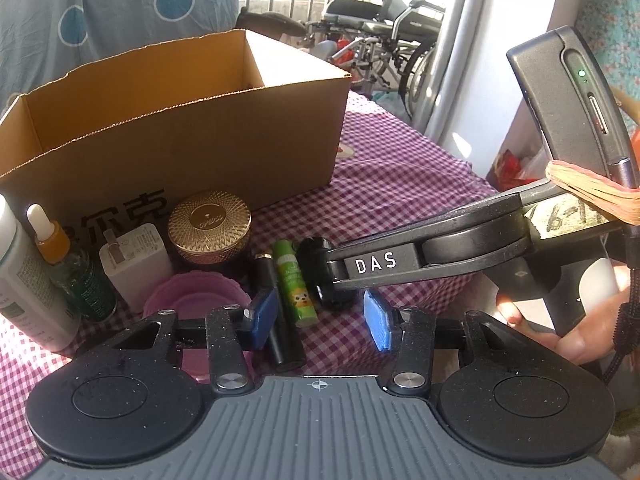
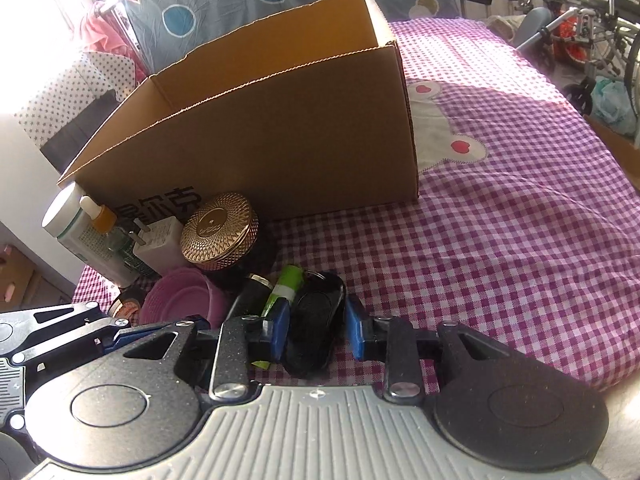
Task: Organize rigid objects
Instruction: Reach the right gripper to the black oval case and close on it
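Observation:
An open cardboard box (image 1: 224,128) stands on the checked cloth, also in the right wrist view (image 2: 280,132). In front of it lie a gold-lidded jar (image 1: 210,226), white charger (image 1: 134,266), dropper bottle (image 1: 64,264), white tube (image 1: 24,276), pink cup (image 1: 192,296), black tube (image 1: 276,312), green stick (image 1: 294,284) and a black key fob (image 2: 316,328). My right gripper (image 2: 316,326) is open with its blue pads either side of the key fob. My left gripper (image 1: 320,318) is open over the black tube and green stick; the right gripper's fingers (image 1: 332,276) sit at the fob.
The purple checked cloth (image 2: 500,240) spreads to the right of the box, with a white bear patch (image 2: 436,132). A wheelchair (image 1: 384,28) stands beyond the table. A spotted blue sheet (image 1: 120,4) hangs behind the box.

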{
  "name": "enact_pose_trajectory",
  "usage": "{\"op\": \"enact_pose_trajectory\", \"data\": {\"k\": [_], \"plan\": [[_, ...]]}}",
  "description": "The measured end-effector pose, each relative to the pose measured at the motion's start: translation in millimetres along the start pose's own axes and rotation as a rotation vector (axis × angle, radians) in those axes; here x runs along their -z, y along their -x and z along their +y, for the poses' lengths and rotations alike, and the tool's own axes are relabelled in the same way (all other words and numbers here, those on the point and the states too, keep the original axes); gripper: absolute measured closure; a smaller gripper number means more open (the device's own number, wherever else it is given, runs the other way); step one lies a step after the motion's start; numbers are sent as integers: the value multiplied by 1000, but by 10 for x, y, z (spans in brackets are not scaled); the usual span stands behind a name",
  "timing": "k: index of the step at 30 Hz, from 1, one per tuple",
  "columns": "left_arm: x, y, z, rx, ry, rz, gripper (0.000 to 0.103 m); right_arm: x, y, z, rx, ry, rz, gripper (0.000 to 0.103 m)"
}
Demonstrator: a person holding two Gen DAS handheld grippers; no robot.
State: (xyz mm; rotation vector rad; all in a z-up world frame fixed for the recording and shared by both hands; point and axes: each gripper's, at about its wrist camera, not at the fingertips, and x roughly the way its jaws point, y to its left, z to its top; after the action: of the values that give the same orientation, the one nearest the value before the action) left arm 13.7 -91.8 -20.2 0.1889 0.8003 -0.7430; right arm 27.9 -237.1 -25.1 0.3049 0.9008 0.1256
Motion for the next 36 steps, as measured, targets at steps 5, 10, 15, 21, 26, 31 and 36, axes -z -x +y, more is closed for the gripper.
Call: {"op": "enact_pose_trajectory", "data": {"k": [5, 10, 15, 21, 26, 31, 36], "plan": [[-29, -32, -61, 5, -20, 4, 56, 7, 71, -198, 7, -55, -18, 78], [-125, -183, -133, 40, -32, 30, 56, 30, 168, -580, -44, -194, -30, 80], [-263, -400, -187, 96, -25, 88, 55, 37, 163, -802, -131, -293, -16, 83], [-379, -668, -237, 117, -6, 172, 55, 33, 137, -901, -189, -329, 5, 84], [-391, -747, -295, 93, -20, 184, 56, 27, 86, -921, -229, -341, 25, 84], [-404, -789, -345, 56, -49, 182, 56, 12, 36, -936, -254, -345, 28, 84], [-422, -776, -330, 48, -27, 174, 58, 22, 13, -960, -293, -364, 41, 85]]}}
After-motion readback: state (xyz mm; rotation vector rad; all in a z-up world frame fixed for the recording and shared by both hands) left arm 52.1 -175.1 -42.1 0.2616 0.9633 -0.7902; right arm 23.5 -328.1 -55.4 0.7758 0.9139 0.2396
